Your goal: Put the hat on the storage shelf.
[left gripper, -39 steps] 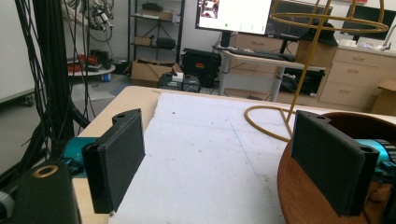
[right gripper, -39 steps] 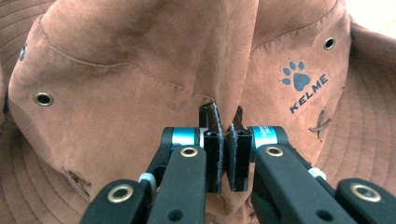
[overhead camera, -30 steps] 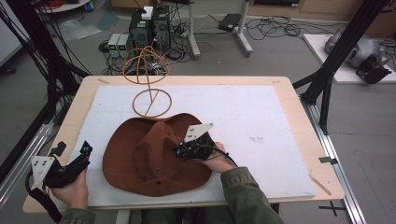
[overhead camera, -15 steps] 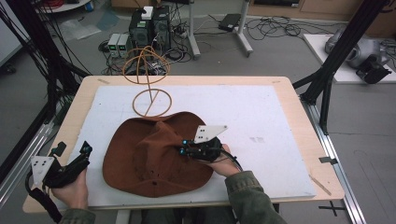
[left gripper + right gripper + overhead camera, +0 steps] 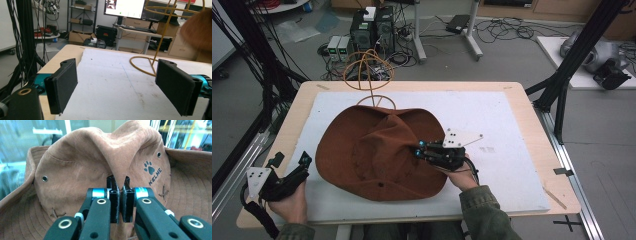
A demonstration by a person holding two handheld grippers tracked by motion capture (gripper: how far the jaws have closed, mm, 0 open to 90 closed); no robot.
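Lifted and carried forward since a second ago: brown hat [image 5: 377, 150], far brim now over the base ring of the yellow wire stand [image 5: 368, 70], right gripper [image 5: 424, 150] shifted along with it. From the high view: hat spread mid-table on the white mat [image 5: 512, 130], right gripper pinching its crown; left gripper [image 5: 289, 162] at the near left corner, apart from the hat.

From the left gripper view: left gripper [image 5: 117, 85] jaws spread wide, nothing between; mat, stand base and a blurred edge of hat beyond.

From the right gripper view: right gripper [image 5: 120, 195] jaws closed on a raised fold of crown fabric; paw print and "KELME" [image 5: 152, 173] just right.
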